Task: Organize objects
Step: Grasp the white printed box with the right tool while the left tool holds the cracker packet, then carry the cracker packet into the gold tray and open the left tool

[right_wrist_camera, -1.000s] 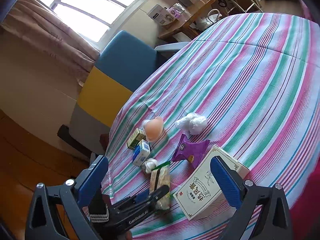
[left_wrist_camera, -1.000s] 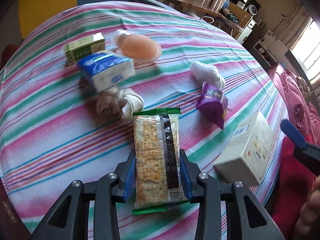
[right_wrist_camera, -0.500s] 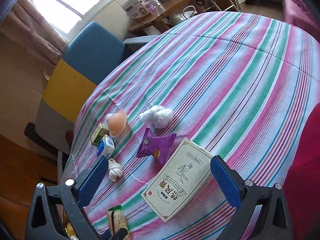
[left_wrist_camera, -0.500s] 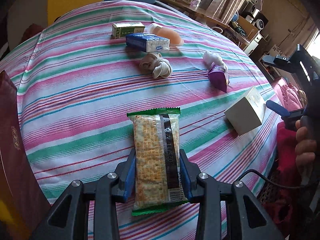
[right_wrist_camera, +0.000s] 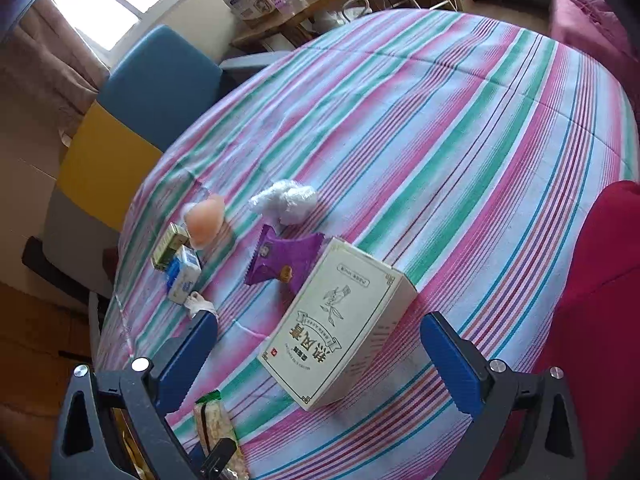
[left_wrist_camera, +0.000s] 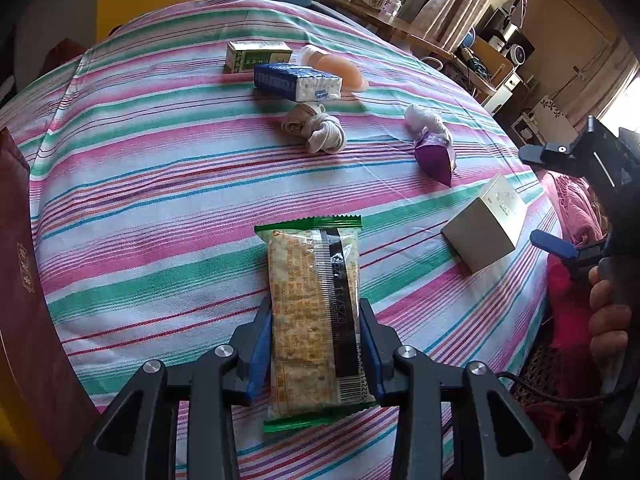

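place: home living room | cues: striped tablecloth, armchair, curtained window

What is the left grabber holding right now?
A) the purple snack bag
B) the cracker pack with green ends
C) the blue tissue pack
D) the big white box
B: in the left wrist view the left gripper has its blue pads pressed on both sides of the cracker pack, while the purple snack bag, blue tissue pack and white box lie on the striped cloth.
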A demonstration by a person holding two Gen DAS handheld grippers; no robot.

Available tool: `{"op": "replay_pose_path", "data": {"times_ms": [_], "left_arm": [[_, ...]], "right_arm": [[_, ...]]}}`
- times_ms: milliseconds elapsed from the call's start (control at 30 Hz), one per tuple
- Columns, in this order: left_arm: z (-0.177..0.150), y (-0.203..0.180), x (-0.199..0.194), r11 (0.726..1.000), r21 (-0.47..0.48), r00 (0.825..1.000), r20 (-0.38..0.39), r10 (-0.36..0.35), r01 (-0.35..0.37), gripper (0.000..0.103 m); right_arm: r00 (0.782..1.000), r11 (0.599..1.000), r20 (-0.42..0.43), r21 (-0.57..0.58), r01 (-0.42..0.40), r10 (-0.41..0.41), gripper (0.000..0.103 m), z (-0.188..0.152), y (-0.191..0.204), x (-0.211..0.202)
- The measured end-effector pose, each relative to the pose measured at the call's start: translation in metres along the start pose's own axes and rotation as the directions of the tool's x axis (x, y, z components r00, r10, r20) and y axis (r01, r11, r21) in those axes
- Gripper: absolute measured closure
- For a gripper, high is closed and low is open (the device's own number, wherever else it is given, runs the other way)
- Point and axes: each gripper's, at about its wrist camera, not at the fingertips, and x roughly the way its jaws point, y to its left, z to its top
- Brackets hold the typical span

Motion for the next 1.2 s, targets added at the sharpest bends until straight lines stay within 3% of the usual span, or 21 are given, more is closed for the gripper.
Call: {"op": "replay_pose_path", "data": {"times_ms": [100, 200, 300, 433, 700, 933, 1200], "left_arm": [[0.0, 0.001, -0.001, 1.0, -0.009, 1.0, 0.001, -0.008, 0.008, 0.064], [-0.001, 0.001, 0.0, 1.0, -0.008, 1.0, 0.005, -0.011, 0.011, 0.064], [-0.002, 0.002, -0.001, 1.0, -0.006, 1.0, 0.011, -0.015, 0.015, 0.064], [-0.004, 0.0, -0.002, 1.0, 0.003, 1.0, 0.019, -0.008, 0.008, 0.064], [-0.012, -0.002, -0.017, 1.0, 0.011, 0.999, 0.032, -0.017, 0.016, 0.065], [-0.024, 0.004, -0.071, 0.998, -0.012, 0.992, 0.108, -0.062, 0.063, 0.065], [-0.034, 0.059, -0.135, 0.99, -0.142, 0.98, 0.196, 0.026, 0.002, 0.065]], "right_arm": [[1.0, 1.0, -0.023, -0.011, 0.016, -0.017, 0.001, 0.001, 0.004, 0.011], [0.998, 0.999, -0.054, -0.04, 0.036, -0.039, 0.009, 0.003, 0.01, 0.027], [0.994, 0.995, -0.088, -0.079, 0.065, -0.072, 0.03, -0.001, 0.014, 0.043], [0.994, 0.976, -0.037, -0.198, 0.093, -0.102, 0.039, -0.005, 0.03, 0.04], [0.99, 0.956, -0.033, -0.269, 0.121, -0.135, 0.041, -0.006, 0.039, 0.046], [0.99, 0.946, -0.019, -0.297, 0.131, -0.143, 0.043, -0.008, 0.044, 0.046], [0.99, 0.941, -0.024, -0.316, 0.125, -0.139, 0.044, -0.008, 0.045, 0.045]]}}
